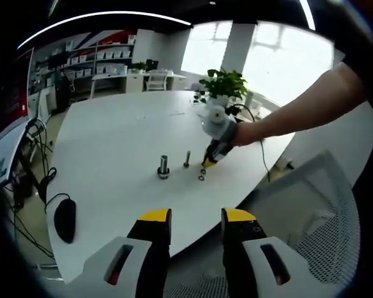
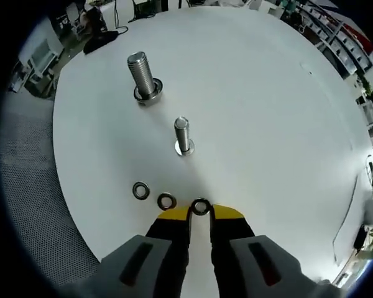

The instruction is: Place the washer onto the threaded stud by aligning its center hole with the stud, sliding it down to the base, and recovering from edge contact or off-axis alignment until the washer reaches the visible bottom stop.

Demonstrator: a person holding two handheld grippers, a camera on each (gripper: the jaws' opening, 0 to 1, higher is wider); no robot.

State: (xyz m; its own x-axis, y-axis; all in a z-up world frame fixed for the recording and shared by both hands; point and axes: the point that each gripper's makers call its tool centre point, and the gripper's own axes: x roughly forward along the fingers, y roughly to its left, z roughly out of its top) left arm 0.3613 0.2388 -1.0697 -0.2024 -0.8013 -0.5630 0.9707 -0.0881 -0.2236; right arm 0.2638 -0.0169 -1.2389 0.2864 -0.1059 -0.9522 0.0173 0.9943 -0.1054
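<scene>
Right gripper [image 2: 201, 212], yellow-tipped with grey bodies, had its two jaws drawn close together around a small steel ring washer [image 2: 201, 207] pinched at their tips, low over the round white table [image 2: 267, 112]. In the right gripper view the washer sat at the view's six o'clock edge of the tabletop, not yet on any stud. Left gripper [image 1: 196, 218] hung off the table edge with its yellow-tipped jaws standing apart and nothing between them.

On the table the big threaded steel bolt [image 2: 143, 77] stood upright on its head at about eleven o'clock from the held washer, well apart from it. The thinner threaded steel stud [image 2: 183, 135] stood upright at roughly twelve o'clock from the jaws, between the big bolt and the washer, with its thread bare.

Two more small steel washers lay flat on the table: one loose washer [image 2: 166, 200] just beside the held one at its nine o'clock, and a second loose washer [image 2: 140, 190] further out at ten o'clock.

In the left gripper view the person's bare forearm [image 1: 298, 108] reached in from three o'clock, holding the right gripper down by the stud. A green potted plant [image 1: 224, 84] stood at the far edge of the table, and a black computer mouse [image 1: 65, 219] lay near the table's edge at nine o'clock.
</scene>
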